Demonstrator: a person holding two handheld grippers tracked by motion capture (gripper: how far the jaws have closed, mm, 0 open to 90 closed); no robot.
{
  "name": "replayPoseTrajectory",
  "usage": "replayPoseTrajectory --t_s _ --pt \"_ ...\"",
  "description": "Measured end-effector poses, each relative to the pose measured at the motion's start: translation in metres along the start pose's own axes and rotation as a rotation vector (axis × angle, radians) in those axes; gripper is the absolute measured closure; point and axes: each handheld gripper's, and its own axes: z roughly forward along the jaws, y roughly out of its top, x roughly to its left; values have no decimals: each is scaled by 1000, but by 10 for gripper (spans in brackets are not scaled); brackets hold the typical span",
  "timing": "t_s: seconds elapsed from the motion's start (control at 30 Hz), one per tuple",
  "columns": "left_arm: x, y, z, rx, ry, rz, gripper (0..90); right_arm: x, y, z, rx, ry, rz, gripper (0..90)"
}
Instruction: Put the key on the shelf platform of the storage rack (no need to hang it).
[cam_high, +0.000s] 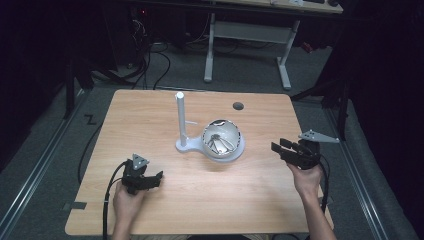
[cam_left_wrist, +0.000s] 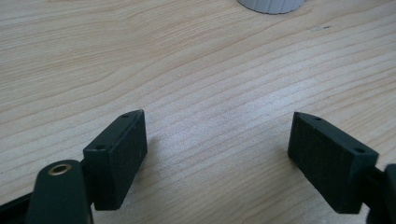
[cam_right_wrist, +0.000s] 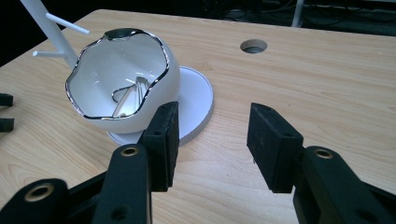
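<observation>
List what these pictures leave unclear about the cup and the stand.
- Cup: the right gripper view shows something pale lying inside, but glare on the glossy wall blurs it; the high view makes it too small to tell.
- Cup's far side, and any handle: hidden by its own body.
- Stand: its post is cut off by the top edge in the right gripper view.
- Left gripper view: a white ribbed rim, cut off by the top edge.
</observation>
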Motion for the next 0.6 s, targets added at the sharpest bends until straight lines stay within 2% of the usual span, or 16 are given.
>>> replayPoseTrajectory --t_s 0.3,0.6 --pt "0 0 0 0 0 -1 200 0 -8 -7 -14 4 8 544" --pt "0 0 0 0 0 0 200 1 -16 -10 4 -3 5 544"
